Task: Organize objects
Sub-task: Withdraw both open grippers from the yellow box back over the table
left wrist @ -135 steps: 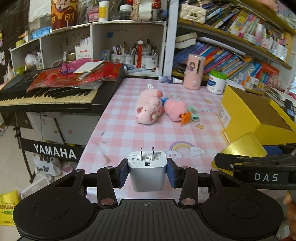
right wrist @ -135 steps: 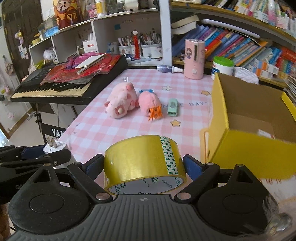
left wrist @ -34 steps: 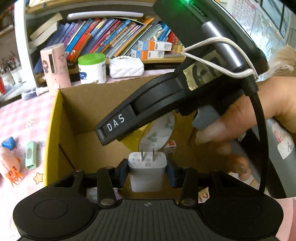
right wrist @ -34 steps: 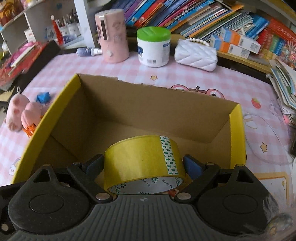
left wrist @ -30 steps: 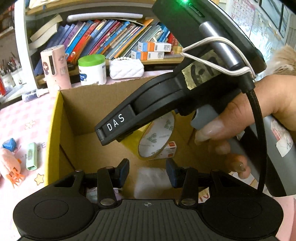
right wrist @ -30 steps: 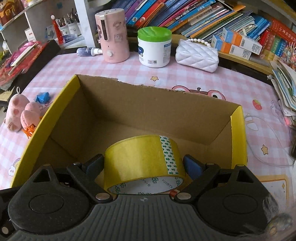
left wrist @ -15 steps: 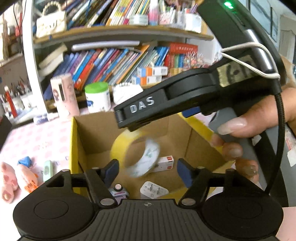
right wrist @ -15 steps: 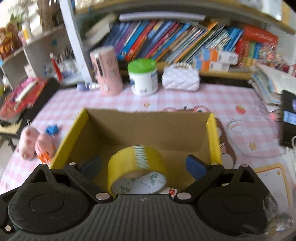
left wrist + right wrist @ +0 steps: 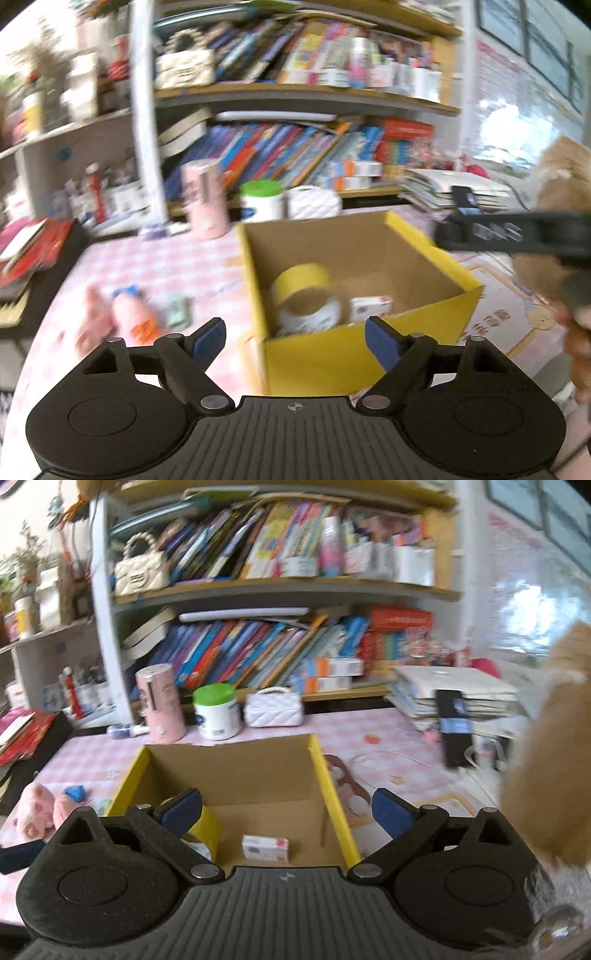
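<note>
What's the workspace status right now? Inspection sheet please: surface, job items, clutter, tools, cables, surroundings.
Surface: pink checked tablecloth, crowded.
Job's things: yellow box open; tape roll and small white carton inside it. Charger not visible now. Pink plush toys, a blue piece and a green item lie on the cloth to the box's left in the pictures.
Clutter: pink cylinder, green-lidded jar, white quilted purse, paper stack, black phone.
Tools: left tool open, its jaws having just been opening, nothing between them; right tool open, empty.
Cables: thin clear loop on the cloth, blurred.
Surroundings: bookshelves, keyboard edge at far left.
</note>
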{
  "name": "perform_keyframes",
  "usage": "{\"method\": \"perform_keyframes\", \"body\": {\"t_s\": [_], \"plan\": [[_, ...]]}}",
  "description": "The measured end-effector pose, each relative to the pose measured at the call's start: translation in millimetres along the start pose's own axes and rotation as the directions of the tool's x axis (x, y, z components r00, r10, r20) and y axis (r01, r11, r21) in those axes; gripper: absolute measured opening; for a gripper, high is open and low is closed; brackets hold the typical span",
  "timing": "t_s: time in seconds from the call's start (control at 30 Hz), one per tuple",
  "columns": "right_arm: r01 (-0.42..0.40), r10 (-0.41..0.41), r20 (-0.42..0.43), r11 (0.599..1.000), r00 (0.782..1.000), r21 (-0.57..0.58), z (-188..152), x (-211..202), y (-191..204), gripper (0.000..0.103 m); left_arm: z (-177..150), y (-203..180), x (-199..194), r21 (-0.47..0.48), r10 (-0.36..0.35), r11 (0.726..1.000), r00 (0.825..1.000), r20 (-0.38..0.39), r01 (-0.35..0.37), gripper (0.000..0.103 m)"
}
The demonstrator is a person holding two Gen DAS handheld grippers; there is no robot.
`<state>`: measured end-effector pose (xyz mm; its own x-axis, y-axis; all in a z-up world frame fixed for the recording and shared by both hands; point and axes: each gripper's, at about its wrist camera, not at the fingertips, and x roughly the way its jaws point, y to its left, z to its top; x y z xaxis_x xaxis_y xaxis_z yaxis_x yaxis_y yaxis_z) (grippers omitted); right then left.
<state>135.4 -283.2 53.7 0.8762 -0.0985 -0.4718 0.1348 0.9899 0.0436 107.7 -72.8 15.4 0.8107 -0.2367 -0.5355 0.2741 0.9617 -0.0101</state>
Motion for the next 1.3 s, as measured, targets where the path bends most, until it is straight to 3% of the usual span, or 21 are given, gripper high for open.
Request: {"method": "perform_keyframes", "body": {"t_s": [0.1,0.23,0.4,0.6,0.87,1.3], "plan": [[0.047,-0.047,-0.012,0.999,0.999,0.025,-22.1,-18.7,5.4,0.099,-12.4,16.9,-11.3,-0.034,0.040,0.999,0.999,-0.026,-0.041,0.085],[0.079,-0.076,-0.090,0.997,0.993,0.022,-52.3,-33.7,19.3,0.099,-31.2,35.4,-27.6,-0.063,0.068,0.995,0.996,-0.063,-0.072,0.085],[0.067,-0.067,-0.149,0.998,0.987,-0.007,-82.9,-53.8,46.1,0.099,-52.4,53.5,-46.9,-0.076,0.100,0.991,0.989,-0.109,-0.109,0.085],[-0.002,-0.010,-0.184,0.998,0.983,-0.069,-108.3,-76.4,85.8,0.099,-68.6,76.8,-68.2,-0.096,0.136,0.984,0.981,-0.138,-0.150,0.085],[-0.093,0.070,-0.194,0.989,0.978,-0.115,-123.2,-96.4,131.6,0.099,-85.7,103.4,-91.9,-0.110,0.169,0.976,0.974,-0.153,-0.187,0.085],[-0.160,0.130,-0.192,0.976,0.973,-0.145,-127.7,-106.7,180.7,0.099,-99.0,143.7,-116.6,-0.151,0.208,0.961,0.967,-0.150,-0.230,0.085]]}}
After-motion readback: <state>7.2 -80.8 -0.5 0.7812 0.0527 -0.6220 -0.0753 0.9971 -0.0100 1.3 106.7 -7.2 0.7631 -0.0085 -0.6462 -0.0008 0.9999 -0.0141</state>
